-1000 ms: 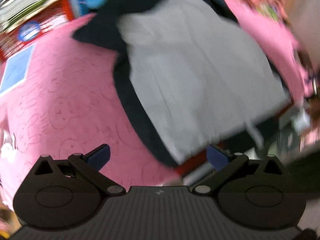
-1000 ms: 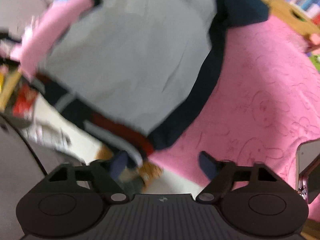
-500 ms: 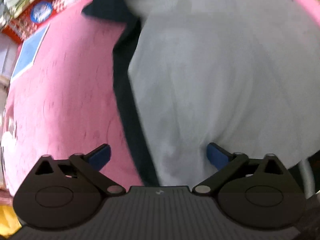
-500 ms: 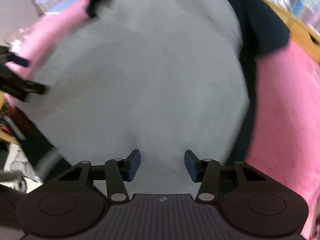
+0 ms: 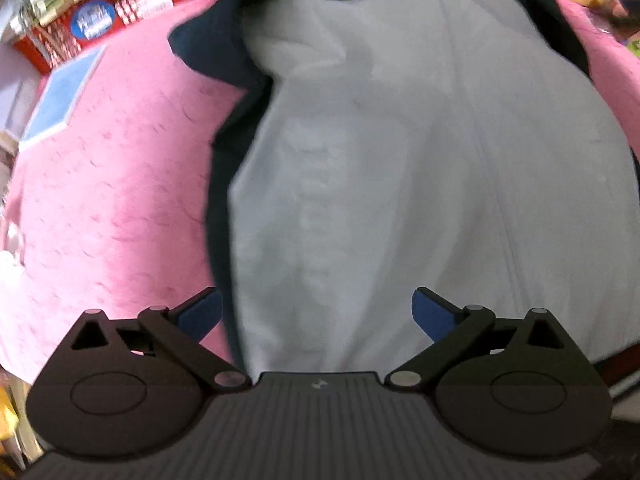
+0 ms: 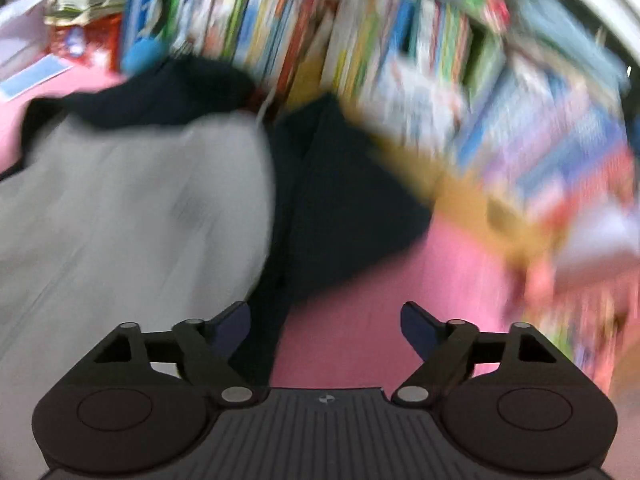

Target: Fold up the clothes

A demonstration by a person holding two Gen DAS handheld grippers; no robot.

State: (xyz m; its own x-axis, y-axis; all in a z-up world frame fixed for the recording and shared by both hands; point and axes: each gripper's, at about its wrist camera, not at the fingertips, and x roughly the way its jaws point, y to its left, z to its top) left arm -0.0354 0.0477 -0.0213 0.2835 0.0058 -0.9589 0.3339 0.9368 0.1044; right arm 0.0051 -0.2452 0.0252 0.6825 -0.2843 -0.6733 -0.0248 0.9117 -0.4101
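Observation:
A grey shirt with dark navy sleeves and trim (image 5: 420, 152) lies spread on a pink blanket (image 5: 112, 200). My left gripper (image 5: 316, 312) is open and empty, low over the shirt's near left part, its left finger by the navy side edge. My right gripper (image 6: 324, 324) is open and empty above the shirt's right side; the grey body (image 6: 120, 208) is to its left and the navy sleeve (image 6: 344, 208) lies ahead. The right wrist view is motion-blurred.
A red crate with papers (image 5: 96, 12) and a blue card (image 5: 60, 96) sit at the blanket's far left. A shelf of colourful books (image 6: 400, 52) stands behind the shirt. A wooden edge (image 6: 460, 192) borders the blanket on the right.
The right gripper has opened wider and swung right, from over the grey body to the navy sleeve and bookshelf. The left gripper has shifted slightly along the shirt's left edge, still open.

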